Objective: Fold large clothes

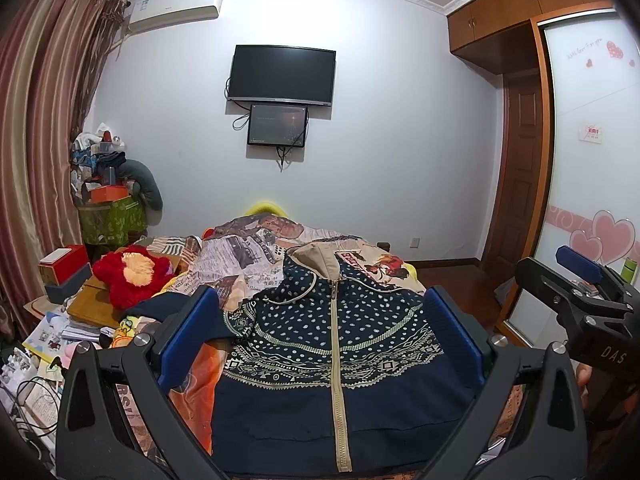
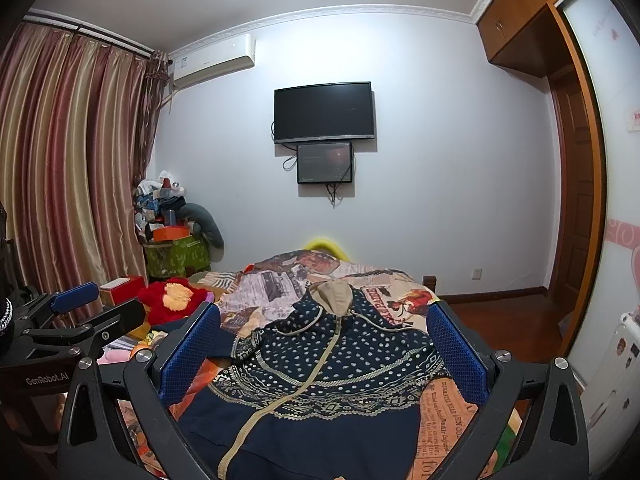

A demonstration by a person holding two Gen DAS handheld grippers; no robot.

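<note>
A navy hoodie (image 1: 340, 344) is lying flat, zipped, on the bed (image 1: 240, 256). The left gripper (image 1: 320, 332) and right gripper (image 2: 324, 344) are hovering above it, jaws wide apart, gripping nothing.

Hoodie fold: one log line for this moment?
stage: pre-grasp | zip-up hoodie: flat on bed, zipped, hood away | left claw: open, above it | right claw: open, above it

Here's the bed (image 1: 412, 280), dressed in a newspaper-and-poster print cover (image 1: 224, 260) that bunches into folds toward the far end. Spread flat on it, zipper side up, lies a navy hooded jacket (image 1: 340, 360) with white dots, a patterned band across the chest and a beige hood pointing to the far wall. At the bed's left edge sits a red plush toy (image 1: 132, 276), beside a wooden board (image 1: 92, 304).
</note>
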